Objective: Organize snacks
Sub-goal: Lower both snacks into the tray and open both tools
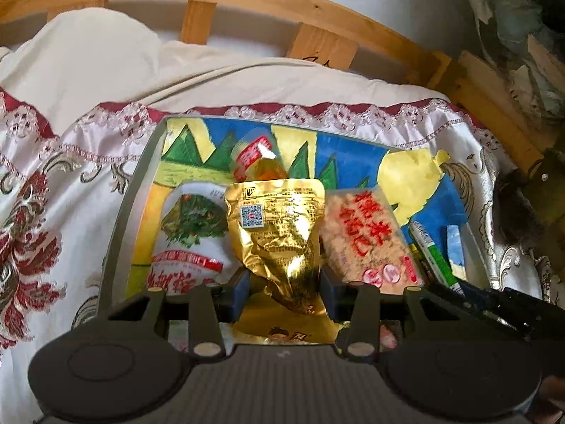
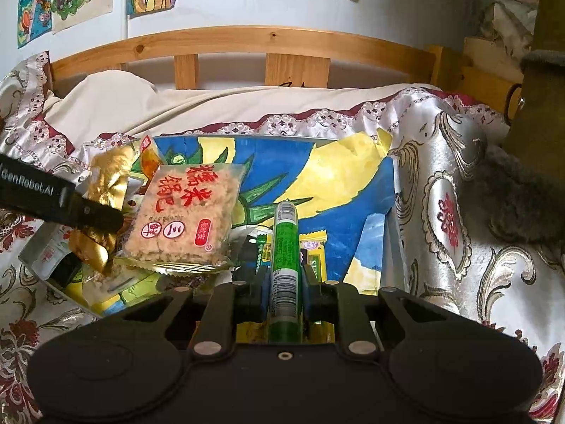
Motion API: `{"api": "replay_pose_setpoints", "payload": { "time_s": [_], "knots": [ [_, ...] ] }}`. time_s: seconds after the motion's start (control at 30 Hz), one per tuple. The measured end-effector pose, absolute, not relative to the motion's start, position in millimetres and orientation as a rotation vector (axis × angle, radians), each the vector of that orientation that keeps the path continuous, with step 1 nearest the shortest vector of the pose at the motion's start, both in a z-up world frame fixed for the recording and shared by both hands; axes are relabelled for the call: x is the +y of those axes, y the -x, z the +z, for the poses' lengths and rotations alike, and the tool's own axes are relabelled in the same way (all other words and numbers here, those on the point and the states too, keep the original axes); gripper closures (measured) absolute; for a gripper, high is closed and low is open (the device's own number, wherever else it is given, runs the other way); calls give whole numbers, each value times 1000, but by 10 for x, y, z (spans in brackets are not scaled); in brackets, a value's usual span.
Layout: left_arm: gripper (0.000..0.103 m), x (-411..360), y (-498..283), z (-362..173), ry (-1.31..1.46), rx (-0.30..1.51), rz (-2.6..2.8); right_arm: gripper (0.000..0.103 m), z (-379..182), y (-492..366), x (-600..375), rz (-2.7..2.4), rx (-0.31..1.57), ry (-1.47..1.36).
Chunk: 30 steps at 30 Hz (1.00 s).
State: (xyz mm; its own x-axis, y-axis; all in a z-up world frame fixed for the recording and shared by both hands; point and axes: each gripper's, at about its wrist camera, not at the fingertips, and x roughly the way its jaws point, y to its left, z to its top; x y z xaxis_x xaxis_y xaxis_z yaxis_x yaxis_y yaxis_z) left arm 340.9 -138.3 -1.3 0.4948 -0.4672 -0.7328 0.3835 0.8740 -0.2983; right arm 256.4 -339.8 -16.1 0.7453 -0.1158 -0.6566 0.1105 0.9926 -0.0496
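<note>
The gold pouch point(image 1: 279, 233), frame centre, sat pinched in our left gripper point(image 1: 284, 291); our right gripper point(image 2: 284, 291) clamped the green tube point(image 2: 285, 268). We judged gentle, level placement into the tray point(image 1: 141, 176) best.

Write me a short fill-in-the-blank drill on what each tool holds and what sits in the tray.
1. The left tool grips a crinkled ____ pouch.
2. The right tool is shut on a slim ____ tube.
3. The rice-cracker pack bears ____ characters.
4. The snacks lie in a tray on a ____.

Missing words: gold; green; red; bed
</note>
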Motion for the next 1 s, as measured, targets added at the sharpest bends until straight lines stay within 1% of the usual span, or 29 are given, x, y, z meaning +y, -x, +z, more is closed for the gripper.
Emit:
{"api": "replay_pose_setpoints", "payload": {
  "time_s": [0.33,0.43,0.53,0.57,0.63,0.77,0.83,0.9,1.0],
  "knots": [
    [55,-1365,-3372,-44,88,910,-512,83,-177,-2566,-3394,-127,723,0],
    [54,-1375,-3361,-29,82,905,-509,81,-146,-2566,-3387,-128,710,-1],
    [47,-1375,-3342,-7,80,897,-511,79,-121,-2557,-3380,-127,699,-8],
    [45,-1376,-3332,4,75,892,-509,76,-113,-2554,-3377,-127,697,-10],
    [43,-1379,-3308,31,65,878,-510,73,-100,-2540,-3372,-128,692,-12],
    [31,-1377,-3243,103,54,846,-509,65,-52,-2490,-3364,-136,677,-25],
    [28,-1369,-3201,150,50,824,-510,59,-14,-2462,-3361,-141,666,-31],
    [21,-1359,-3153,197,42,798,-508,49,35,-2424,-3356,-144,651,-39],
    [15,-1329,-3082,266,35,762,-504,40,119,-2367,-3342,-153,627,-48]
  ]
}}
